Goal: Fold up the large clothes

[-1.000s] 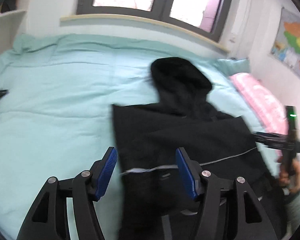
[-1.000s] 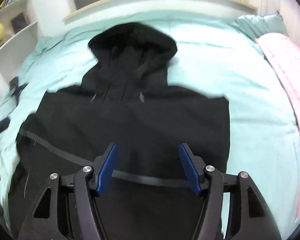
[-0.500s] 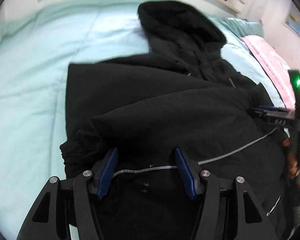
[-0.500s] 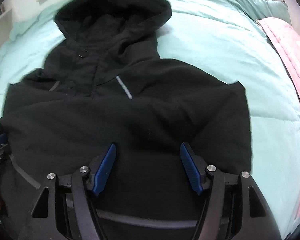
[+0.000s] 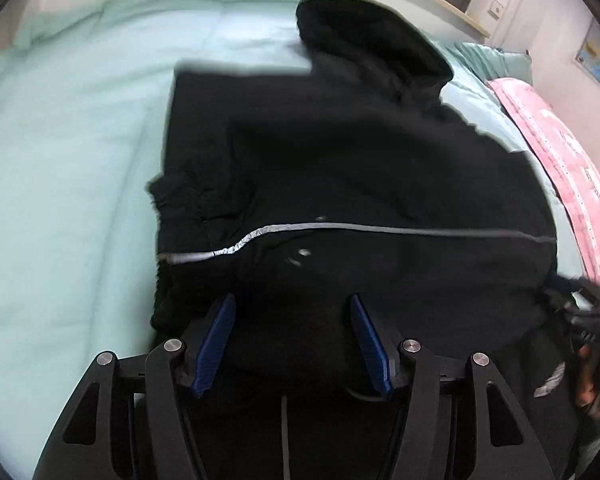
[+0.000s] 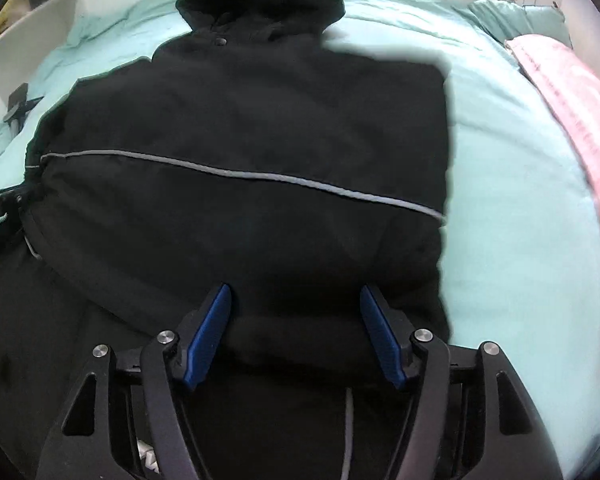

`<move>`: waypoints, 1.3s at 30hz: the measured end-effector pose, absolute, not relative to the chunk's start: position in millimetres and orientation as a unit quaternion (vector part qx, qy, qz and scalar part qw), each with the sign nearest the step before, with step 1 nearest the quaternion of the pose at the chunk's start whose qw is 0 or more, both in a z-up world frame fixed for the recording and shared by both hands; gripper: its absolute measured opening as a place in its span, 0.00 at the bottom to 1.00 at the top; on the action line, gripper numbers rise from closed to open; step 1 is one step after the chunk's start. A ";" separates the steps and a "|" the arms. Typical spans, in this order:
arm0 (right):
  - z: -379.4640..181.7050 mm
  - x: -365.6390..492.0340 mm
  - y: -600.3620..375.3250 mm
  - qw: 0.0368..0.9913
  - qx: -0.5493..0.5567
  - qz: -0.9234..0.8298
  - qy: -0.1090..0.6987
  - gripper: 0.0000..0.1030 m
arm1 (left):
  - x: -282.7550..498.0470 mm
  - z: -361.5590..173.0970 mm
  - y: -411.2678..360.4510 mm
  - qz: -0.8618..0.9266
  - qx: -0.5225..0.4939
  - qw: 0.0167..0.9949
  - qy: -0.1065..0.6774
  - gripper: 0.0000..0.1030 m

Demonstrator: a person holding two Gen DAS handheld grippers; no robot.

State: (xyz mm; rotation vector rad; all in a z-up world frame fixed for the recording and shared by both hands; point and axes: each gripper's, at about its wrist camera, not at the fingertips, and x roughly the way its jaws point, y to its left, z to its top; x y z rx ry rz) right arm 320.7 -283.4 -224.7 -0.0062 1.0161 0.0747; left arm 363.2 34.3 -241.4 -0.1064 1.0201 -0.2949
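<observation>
A large black hooded jacket (image 5: 360, 168) lies on the mint-green bed (image 5: 72, 168), hood toward the window, sleeves folded in, a grey reflective stripe across it. It also fills the right wrist view (image 6: 252, 128). My left gripper (image 5: 292, 320) is open over the jacket's near left part, blue pads apart with black fabric between and below them. My right gripper (image 6: 294, 316) is open over the jacket's near right part, fabric bulging between its pads. Whether either touches the cloth I cannot tell. The right gripper and hand show at the left wrist view's right edge (image 5: 580, 316).
A pink blanket (image 6: 572, 92) lies along the bed's right side, with a green pillow (image 6: 516, 16) behind it. A window sill and wall stand at the bed's far end. A small dark object (image 6: 18, 106) lies at the bed's left edge near white shelves.
Both grippers have come down and forward, close over the jacket's near part. The lower part of the jacket now lies bunched up toward the hood, with the stripe across its middle.
</observation>
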 end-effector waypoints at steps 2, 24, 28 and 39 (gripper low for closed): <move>-223.7 313.6 -284.4 0.886 0.006 0.027 0.462 0.65 | 357.8 -240.4 33.9 -0.134 -0.052 0.872 0.468 0.60; -166.4 324.5 -292.4 0.830 0.069 0.026 0.553 0.69 | 378.6 -199.2 19.9 -0.128 -0.031 0.847 0.514 0.60; -92.2 332.4 -317.4 0.836 0.111 0.040 0.536 0.69 | 381.2 -126.1 29.4 -0.141 -0.034 0.862 0.486 0.60; -3.5 433.2 -351.1 0.869 0.157 0.031 0.469 0.69 | 487.4 -11.1 16.2 -0.164 -0.042 0.894 0.416 0.62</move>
